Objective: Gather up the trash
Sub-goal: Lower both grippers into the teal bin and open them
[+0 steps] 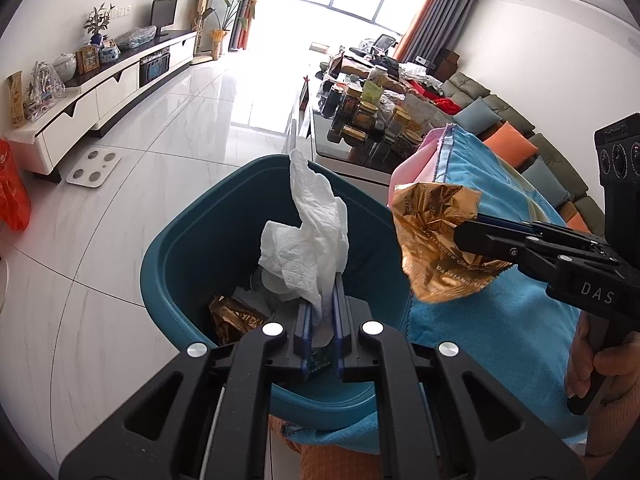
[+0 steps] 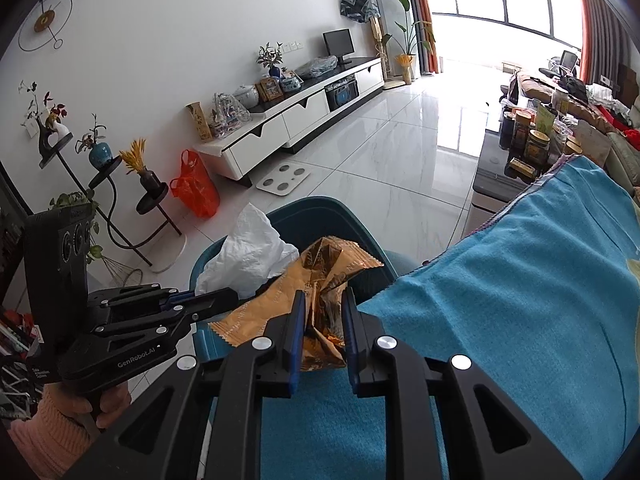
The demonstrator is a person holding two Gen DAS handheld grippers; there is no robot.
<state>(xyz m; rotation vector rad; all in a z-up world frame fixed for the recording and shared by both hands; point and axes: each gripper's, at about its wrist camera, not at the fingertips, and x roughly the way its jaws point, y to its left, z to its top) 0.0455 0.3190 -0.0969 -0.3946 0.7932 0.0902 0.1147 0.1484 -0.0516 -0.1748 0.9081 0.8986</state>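
Observation:
My left gripper (image 1: 321, 280) is shut on a crumpled white tissue (image 1: 308, 240) and holds it over the open teal trash bin (image 1: 192, 240). My right gripper (image 2: 324, 300) is shut on a crinkled gold foil wrapper (image 2: 320, 276), held at the bin's right rim, above a blue towel (image 2: 520, 300). In the left wrist view the right gripper (image 1: 464, 236) comes in from the right with the wrapper (image 1: 432, 232). In the right wrist view the left gripper (image 2: 228, 294) holds the tissue (image 2: 248, 256) over the bin (image 2: 304, 212). Another gold wrapper (image 1: 232, 316) and paper lie inside the bin.
A glass coffee table (image 1: 360, 156) crowded with jars stands just beyond the bin. A sofa with cushions (image 1: 532, 148) runs along the right. A white TV cabinet (image 1: 100, 88), a bathroom scale (image 1: 94, 168) and an orange plastic bag (image 1: 14, 192) are on the left over white tile floor.

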